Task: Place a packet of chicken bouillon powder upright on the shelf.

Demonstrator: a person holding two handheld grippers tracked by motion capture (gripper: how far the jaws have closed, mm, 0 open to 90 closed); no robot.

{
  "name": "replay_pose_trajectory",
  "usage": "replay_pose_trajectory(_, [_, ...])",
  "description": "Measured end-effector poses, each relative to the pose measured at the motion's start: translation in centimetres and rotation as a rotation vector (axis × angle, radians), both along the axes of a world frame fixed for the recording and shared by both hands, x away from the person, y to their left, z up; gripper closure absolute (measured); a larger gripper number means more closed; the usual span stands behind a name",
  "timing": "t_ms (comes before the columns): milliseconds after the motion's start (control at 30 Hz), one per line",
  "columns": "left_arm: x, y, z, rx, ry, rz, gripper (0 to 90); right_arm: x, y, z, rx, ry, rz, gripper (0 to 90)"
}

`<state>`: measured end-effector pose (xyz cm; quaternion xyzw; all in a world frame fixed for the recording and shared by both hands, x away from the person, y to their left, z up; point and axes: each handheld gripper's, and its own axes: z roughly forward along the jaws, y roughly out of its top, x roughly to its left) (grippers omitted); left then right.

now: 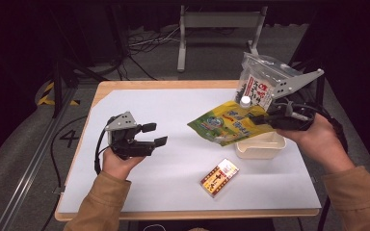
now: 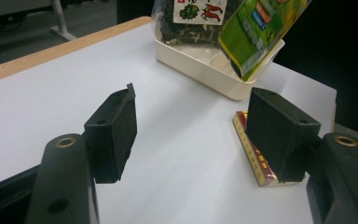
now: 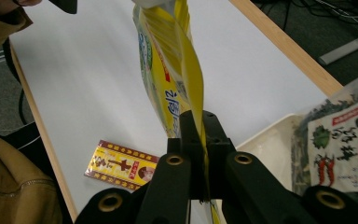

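Note:
A yellow-green snack packet (image 1: 224,123) hangs in the air over the white table, pinched at one edge by my right gripper (image 1: 266,118), which is shut on it. In the right gripper view the packet (image 3: 168,70) runs up from between the closed jaws of that gripper (image 3: 201,140). Just below it stands a cream plastic tub (image 1: 260,150) holding an upright clear bag of dark dried food (image 1: 255,82). My left gripper (image 1: 155,134) hovers low over the table's left half, open, with nothing between its jaws (image 2: 193,135).
A small red and yellow box (image 1: 219,177) lies flat near the front edge, just beyond the left gripper's right jaw (image 2: 254,154). The tub (image 2: 200,70) sits near the table's right edge. Cables and a metal stand lie on the floor beyond.

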<state>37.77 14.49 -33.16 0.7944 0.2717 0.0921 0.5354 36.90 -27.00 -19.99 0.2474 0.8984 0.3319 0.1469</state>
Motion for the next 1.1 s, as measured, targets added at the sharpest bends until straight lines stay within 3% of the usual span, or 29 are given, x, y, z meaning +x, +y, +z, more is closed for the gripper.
replay_pose_trajectory(400, [0.2,0.1,-0.2,0.022,0.013,0.004,33.9,0.5,-1.6,2.0,-0.070,-0.002,-0.096,90.0])
replay_pose_trajectory(800, [0.3,0.1,-0.3,0.024,0.021,0.006,33.9,1.9,-2.5,2.8,-0.146,0.032,-0.179,90.0])
replay_pose_trajectory(1100, [0.2,0.2,-0.4,0.029,0.029,0.007,33.9,3.0,-2.7,2.7,-0.253,0.071,-0.212,90.0])
